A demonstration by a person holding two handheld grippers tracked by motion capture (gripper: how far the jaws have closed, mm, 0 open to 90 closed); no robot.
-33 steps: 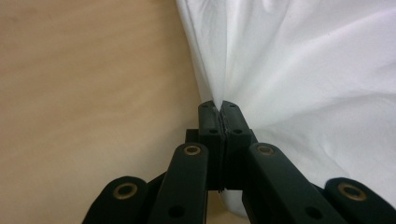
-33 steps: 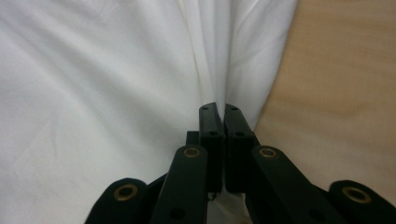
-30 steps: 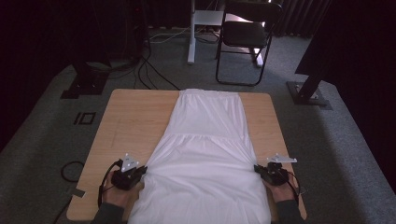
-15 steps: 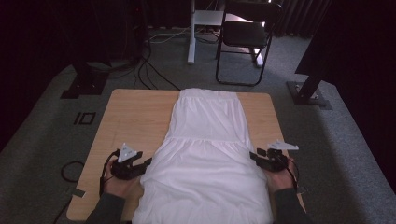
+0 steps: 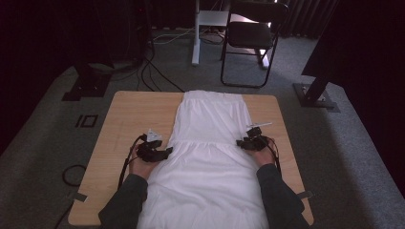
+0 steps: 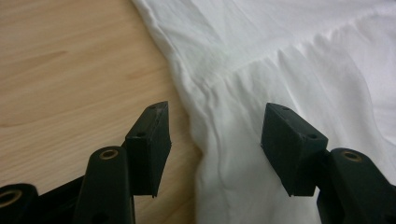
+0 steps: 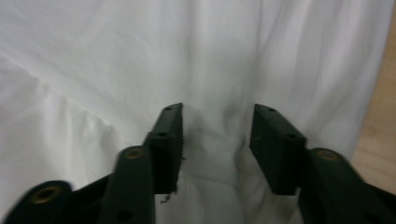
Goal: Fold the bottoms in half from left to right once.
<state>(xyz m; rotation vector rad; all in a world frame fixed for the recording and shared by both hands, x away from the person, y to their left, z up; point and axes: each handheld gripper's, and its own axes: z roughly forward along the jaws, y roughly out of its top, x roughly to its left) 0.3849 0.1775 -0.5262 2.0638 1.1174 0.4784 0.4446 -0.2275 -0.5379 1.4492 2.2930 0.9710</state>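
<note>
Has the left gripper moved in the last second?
Yes. The left gripper has gone up the table, away from its near edge, along the white garment's left side to the gathered seam.

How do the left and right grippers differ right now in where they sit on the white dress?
The left gripper straddles the edge of the white dress, one jaw over the bare table; the right gripper has both jaws over cloth, the edge off to its side. The left jaws stand wider apart than the right. Both are open, at the gathered waist seam.

Left gripper (image 5: pixel 165 151) and right gripper (image 5: pixel 241 142), jaws apart
</note>
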